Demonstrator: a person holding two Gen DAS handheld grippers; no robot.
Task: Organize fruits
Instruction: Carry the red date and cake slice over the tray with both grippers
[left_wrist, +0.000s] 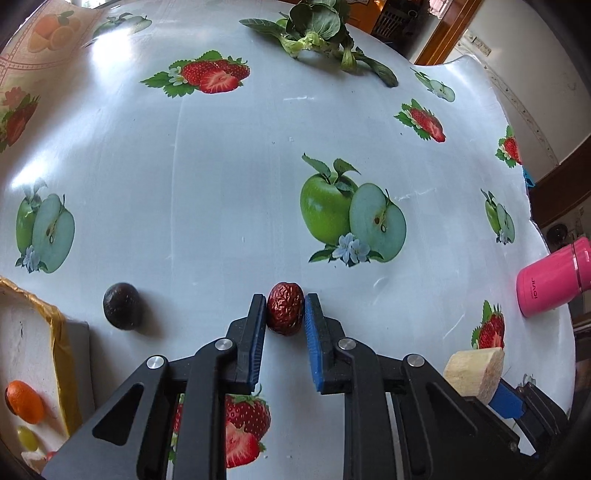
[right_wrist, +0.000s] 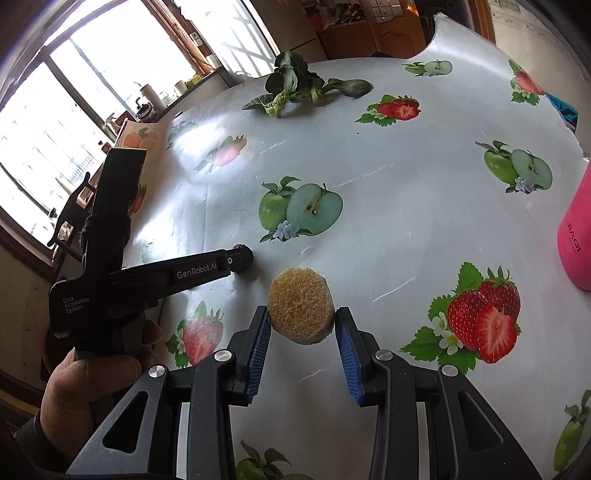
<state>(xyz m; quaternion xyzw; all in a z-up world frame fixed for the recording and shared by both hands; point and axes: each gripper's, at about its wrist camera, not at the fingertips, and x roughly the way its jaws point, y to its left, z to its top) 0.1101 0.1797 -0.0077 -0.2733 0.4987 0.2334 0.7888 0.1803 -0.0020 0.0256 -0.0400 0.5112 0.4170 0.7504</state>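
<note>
Left gripper (left_wrist: 285, 314) is down on the tablecloth (left_wrist: 221, 177), low centre of its own view, and the wrinkled red date (left_wrist: 285, 309) sits right between the fingertips, both blue pads clamped against its sides. A dark round fruit (left_wrist: 122, 305) lies apart to the left, and the white tray (left_wrist: 33, 354) at the lower left edge holds a small orange (left_wrist: 24, 401).

Over to the right wrist view: the right gripper (right_wrist: 301, 325) pinches a pale cut fruit slice (right_wrist: 301, 314) between its tips, low centre, lifted clear of the cloth. A hand (right_wrist: 85, 380) at lower left grasps the other tool. A pink bottle (right_wrist: 576, 236) stands at the right edge, leafy greens (right_wrist: 291, 86) up top.
</note>
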